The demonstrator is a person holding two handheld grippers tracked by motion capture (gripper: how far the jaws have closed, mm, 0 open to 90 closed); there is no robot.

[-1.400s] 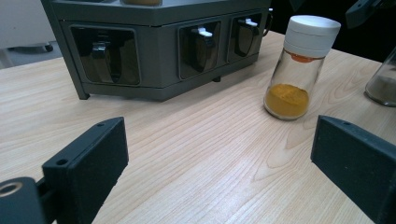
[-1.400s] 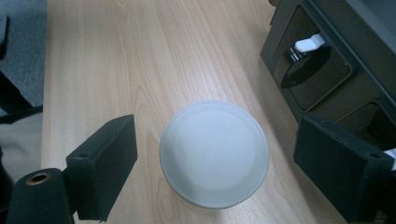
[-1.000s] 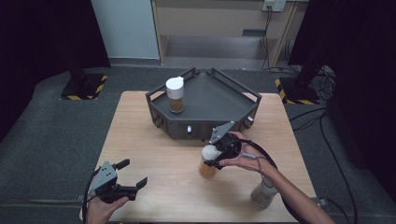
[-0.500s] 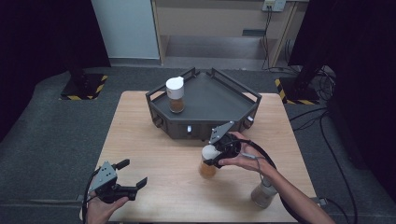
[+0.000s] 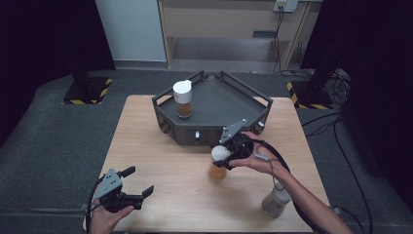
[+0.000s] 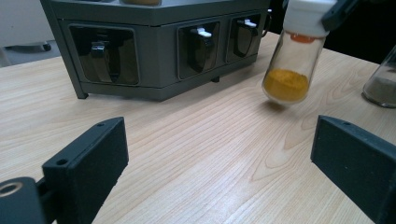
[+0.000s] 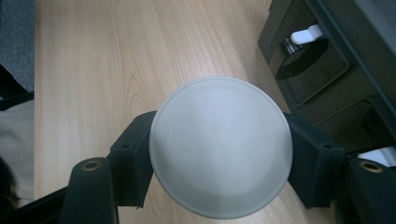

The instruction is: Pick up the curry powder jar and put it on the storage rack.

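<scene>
My left gripper (image 5: 130,189) sits low at the table's (image 5: 160,161) near-left corner, jaws spread wide with nothing between them. Toward the right, my right gripper (image 5: 228,157) clamps the white cap of the yellow-powder jar (image 5: 218,163), just in front of the grey rack (image 5: 214,105).

A lab-like test space: black curtains (image 5: 39,44), hazard-taped stand bases (image 5: 87,92), floor cables (image 5: 341,83).

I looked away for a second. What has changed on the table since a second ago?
Very little. The right gripper, still shut on the yellow-powder jar's white cap, has barely shifted; the jar hangs tilted just above the table. The left gripper stays open near the front edge; the jar on the rack and the third jar haven't moved.
</scene>
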